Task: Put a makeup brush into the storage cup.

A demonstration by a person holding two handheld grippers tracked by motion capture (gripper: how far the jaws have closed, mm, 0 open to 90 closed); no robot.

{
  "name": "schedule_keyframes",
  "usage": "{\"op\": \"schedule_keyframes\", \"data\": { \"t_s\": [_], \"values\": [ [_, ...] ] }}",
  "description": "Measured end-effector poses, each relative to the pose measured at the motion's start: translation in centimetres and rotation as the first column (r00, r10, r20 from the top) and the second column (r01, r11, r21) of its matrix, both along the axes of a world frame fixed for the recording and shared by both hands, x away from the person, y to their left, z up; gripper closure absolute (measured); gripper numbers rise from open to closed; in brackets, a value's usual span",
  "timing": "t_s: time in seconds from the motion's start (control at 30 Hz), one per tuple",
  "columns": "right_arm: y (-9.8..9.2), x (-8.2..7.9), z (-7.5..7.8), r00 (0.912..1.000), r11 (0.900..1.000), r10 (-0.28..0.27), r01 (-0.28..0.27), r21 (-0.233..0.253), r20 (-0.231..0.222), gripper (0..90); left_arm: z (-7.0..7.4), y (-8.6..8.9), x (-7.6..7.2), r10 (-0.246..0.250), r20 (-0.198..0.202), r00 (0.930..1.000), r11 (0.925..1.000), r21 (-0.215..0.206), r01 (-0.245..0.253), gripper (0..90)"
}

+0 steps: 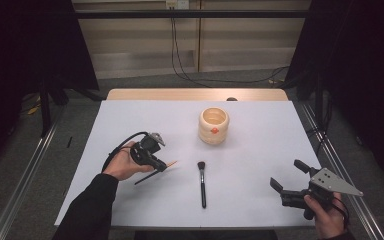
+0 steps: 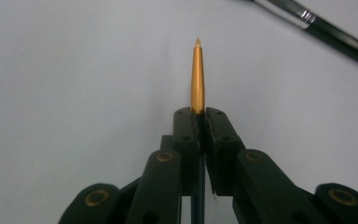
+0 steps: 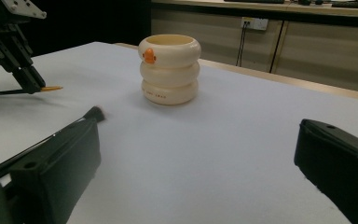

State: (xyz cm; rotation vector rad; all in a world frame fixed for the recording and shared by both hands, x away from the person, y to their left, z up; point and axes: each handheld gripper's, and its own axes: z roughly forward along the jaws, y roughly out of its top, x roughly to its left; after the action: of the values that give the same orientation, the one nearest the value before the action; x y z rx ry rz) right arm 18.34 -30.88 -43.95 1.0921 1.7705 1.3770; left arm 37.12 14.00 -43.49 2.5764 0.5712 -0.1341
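My left gripper [image 1: 161,167] is shut on a thin brush [image 1: 172,163] with an orange pointed end and a dark handle, just above the white table left of centre. In the left gripper view the jaws [image 2: 202,116] pinch the brush's orange end [image 2: 197,77], which points away. A black makeup brush [image 1: 202,183] lies flat at the table's middle, bristles toward the far side. A cream ringed cup [image 1: 213,125] with an orange mark stands upright behind it. My right gripper [image 1: 287,175] is held open near the front right, with nothing between its jaws.
The right gripper view shows the cup [image 3: 170,70] ahead, the black brush [image 3: 94,113] at left and the left gripper [image 3: 16,49] farther left. The white table cover [image 1: 260,150] ends at a wooden strip at the back. Metal rails run along both sides.
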Motion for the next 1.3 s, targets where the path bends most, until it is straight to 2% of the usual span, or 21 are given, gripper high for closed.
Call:
{"op": "schedule_keyframes", "data": {
  "t_s": [0.1, 0.13, 0.23, 0.3, 0.5, 0.63, 0.67, 0.8, 0.83, 0.87, 0.9, 0.93, 0.97, 1.03, 1.07, 1.1, 1.13, 1.17, 1.2, 1.27, 1.3],
  "values": [
    [0.0, 0.0, 0.0, 1.0000, 1.000, -0.002, 0.002, -0.002, -0.001, 0.0, 0.3, 0.2, -0.1, 0.027, 0.009, 0.9996, 0.9993, -0.026, -0.027, 83.7],
    [0.0, 0.0, 0.0, 1.0000, 1.000, 0.000, 0.000, -0.001, -0.002, 0.0, 0.4, 0.4, -0.3, 0.060, 0.012, 0.9981, 0.9957, -0.071, -0.059, 83.7],
    [0.0, -0.1, 0.0, 1.0000, 1.000, 0.001, -0.001, 0.000, -0.004, 0.0, 0.8, 0.8, -0.3, 0.059, 0.033, 0.9977, 0.9945, -0.088, -0.056, 83.7],
    [0.0, 0.0, 0.0, 1.0000, 1.000, 0.000, 0.000, -0.002, -0.002, 0.0, 1.1, 1.0, -0.7, 0.122, 0.039, 0.9918, 0.9813, -0.155, -0.114, 83.8],
    [0.0, -0.1, 0.0, 1.0000, 1.000, 0.001, -0.001, 0.001, -0.003, 0.0, 1.3, 1.6, -1.1, 0.143, 0.062, 0.9878, 0.9730, -0.192, -0.129, 83.8],
    [0.0, -0.1, 0.0, 1.0000, 1.000, -0.003, 0.003, 0.000, -0.002, 0.0, 1.3, 2.1, -1.4, 0.164, 0.069, 0.9840, 0.9575, -0.251, -0.142, 83.8],
    [0.0, -0.1, 0.0, 1.0000, 1.000, -0.004, 0.004, 0.001, -0.001, 0.0, 1.3, 2.2, -1.6, 0.175, 0.079, 0.9815, 0.9514, -0.270, -0.147, 83.8],
    [0.0, 0.0, 0.0, 1.0000, 1.000, -0.002, 0.002, 0.000, -0.003, 0.0, 1.7, 2.4, -1.9, 0.186, 0.097, 0.9778, 0.9466, -0.284, -0.152, 83.8],
    [0.0, -0.1, 0.0, 1.0000, 1.000, -0.002, 0.002, 0.000, -0.003, 0.0, 1.8, 2.5, -2.0, 0.194, 0.102, 0.9757, 0.9421, -0.297, -0.156, 83.8],
    [0.0, -0.1, 0.0, 1.0000, 1.000, -0.002, 0.002, 0.000, -0.003, 0.0, 1.9, 2.5, -2.1, 0.191, 0.104, 0.9761, 0.9410, -0.303, -0.151, 83.8],
    [0.0, -0.1, 0.0, 1.0000, 1.000, -0.001, 0.001, 0.000, -0.004, 0.0, 2.2, 2.5, -2.3, 0.199, 0.120, 0.9725, 0.9362, -0.316, -0.153, 83.8],
    [0.0, -0.1, 0.0, 1.0000, 1.000, 0.002, -0.002, -0.003, -0.002, 0.0, 2.2, 2.5, -2.3, 0.199, 0.120, 0.9725, 0.9362, -0.316, -0.153, 83.8],
    [0.0, -0.1, 0.0, 1.0000, 1.000, 0.000, 0.000, -0.001, -0.004, 0.0, 2.2, 2.5, -2.5, 0.211, 0.125, 0.9695, 0.9309, -0.328, -0.160, 83.8],
    [0.0, -0.1, 0.0, 1.0000, 1.000, 0.000, 0.000, -0.003, -0.001, 0.0, 2.2, 2.5, -2.6, 0.212, 0.121, 0.9697, 0.9296, -0.331, -0.162, 83.8],
    [0.0, -0.1, 0.0, 1.0000, 1.000, 0.003, -0.003, -0.003, -0.004, 0.0, 2.2, 2.6, -2.7, 0.206, 0.129, 0.9699, 0.9321, -0.327, -0.155, 83.8],
    [0.0, -0.1, 0.0, 1.0000, 1.000, 0.003, -0.003, -0.003, -0.004, 0.0, 2.1, 2.6, -2.8, 0.217, 0.137, 0.9666, 0.9301, -0.330, -0.162, 83.8],
    [0.0, -0.1, 0.0, 1.0000, 1.000, 0.003, -0.003, -0.003, -0.004, 0.0, 1.9, 2.7, -2.8, 0.222, 0.133, 0.9660, 0.9220, -0.351, -0.164, 83.8],
    [0.0, -0.1, 0.0, 1.0000, 1.000, 0.003, -0.003, -0.003, -0.004, 0.0, 1.9, 2.7, -2.8, 0.222, 0.133, 0.9660, 0.9220, -0.351, -0.164, 83.8],
    [0.0, -0.1, 0.0, 1.0000, 1.000, 0.000, 0.000, -0.005, -0.003, 0.0, 2.0, 2.8, -2.9, 0.238, 0.138, 0.9614, 0.9180, -0.355, -0.176, 83.8],
    [0.0, -0.1, 0.0, 1.0000, 1.000, -0.001, 0.001, -0.006, -0.002, 0.0, 2.1, 2.9, -3.0, 0.243, 0.140, 0.9599, 0.9145, -0.364, -0.178, 83.8],
    [0.0, -0.1, 0.0, 1.0000, 1.000, -0.001, 0.001, -0.005, -0.002, 0.0, 2.1, 2.8, -3.1, 0.250, 0.136, 0.9586, 0.9072, -0.379, -0.183, 83.8]
  ]
}}
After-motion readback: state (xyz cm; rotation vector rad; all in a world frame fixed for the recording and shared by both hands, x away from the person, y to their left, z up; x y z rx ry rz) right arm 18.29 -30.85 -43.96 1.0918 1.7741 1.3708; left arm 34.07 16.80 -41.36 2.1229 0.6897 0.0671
